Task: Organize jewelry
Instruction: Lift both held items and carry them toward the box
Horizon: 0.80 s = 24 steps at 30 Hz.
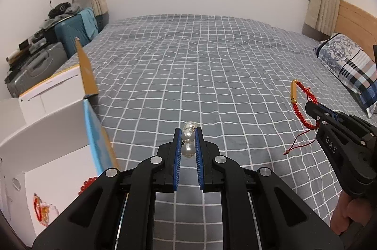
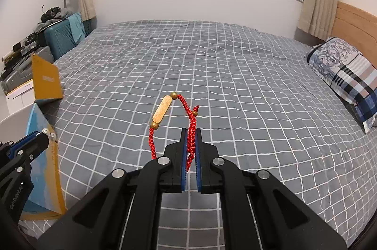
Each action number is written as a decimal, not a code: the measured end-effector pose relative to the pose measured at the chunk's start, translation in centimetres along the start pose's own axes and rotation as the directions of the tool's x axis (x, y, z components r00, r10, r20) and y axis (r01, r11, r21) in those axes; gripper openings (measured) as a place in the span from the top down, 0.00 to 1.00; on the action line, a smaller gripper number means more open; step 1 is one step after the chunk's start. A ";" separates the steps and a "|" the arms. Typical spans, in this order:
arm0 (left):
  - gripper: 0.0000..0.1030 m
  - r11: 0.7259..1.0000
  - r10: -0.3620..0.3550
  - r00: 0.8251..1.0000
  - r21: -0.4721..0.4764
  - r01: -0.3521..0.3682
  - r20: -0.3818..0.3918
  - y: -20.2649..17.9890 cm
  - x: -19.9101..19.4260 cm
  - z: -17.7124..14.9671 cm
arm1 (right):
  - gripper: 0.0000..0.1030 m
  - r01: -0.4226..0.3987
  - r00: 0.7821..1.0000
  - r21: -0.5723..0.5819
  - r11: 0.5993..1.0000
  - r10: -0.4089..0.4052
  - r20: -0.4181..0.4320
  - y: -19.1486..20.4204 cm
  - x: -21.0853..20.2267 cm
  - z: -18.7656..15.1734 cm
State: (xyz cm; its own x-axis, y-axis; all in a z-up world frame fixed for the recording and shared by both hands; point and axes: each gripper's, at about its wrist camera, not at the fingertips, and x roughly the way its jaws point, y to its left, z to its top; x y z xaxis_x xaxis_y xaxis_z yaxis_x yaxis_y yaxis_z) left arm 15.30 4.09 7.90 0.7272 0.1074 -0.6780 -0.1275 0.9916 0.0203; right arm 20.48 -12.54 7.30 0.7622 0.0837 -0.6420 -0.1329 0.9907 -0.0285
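Checked bedspread (image 2: 212, 66), patterned pillow (image 2: 341, 71), teal suitcase (image 1: 70, 33).

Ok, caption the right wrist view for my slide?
Right gripper pinching red braided bracelet above the checked bedspread.

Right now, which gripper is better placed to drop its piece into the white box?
Left. The left gripper, shut on the pearl string, sits beside the open white box. The right gripper, holding the red bracelet, is farther across the bed.
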 end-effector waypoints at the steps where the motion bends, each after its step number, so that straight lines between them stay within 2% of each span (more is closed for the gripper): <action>1: 0.89 1.000 0.005 1.000 -0.002 -0.005 0.001 0.2 -0.2 0.0 | 0.95 -0.003 1.000 -0.001 1.000 0.003 0.002 0.2 -0.2 0.0; 9: 0.89 0.998 0.051 0.998 -0.036 -0.050 0.028 3.5 -2.8 0.1 | 0.95 -0.063 0.998 -0.028 0.998 0.063 0.023 3.4 -2.2 0.6; 18: 0.89 0.989 0.117 0.992 -0.096 -0.112 0.056 9.2 -5.9 -0.8 | 0.95 -0.146 0.988 -0.091 0.985 0.150 0.031 9.9 -3.7 1.0; 24: 0.89 0.977 0.158 0.987 -0.148 -0.151 0.039 13.2 -6.9 -2.1 | 0.95 -0.203 0.978 -0.138 0.969 0.208 0.027 14.1 -4.6 0.7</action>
State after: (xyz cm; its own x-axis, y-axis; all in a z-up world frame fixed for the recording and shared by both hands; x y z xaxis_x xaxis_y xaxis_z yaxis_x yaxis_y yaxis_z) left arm 7.16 16.29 11.34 0.7238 0.2655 -0.6368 -0.3342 0.9424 0.0130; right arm 15.52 1.08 10.41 0.7347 0.2910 -0.6128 -0.3709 0.9286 -0.0037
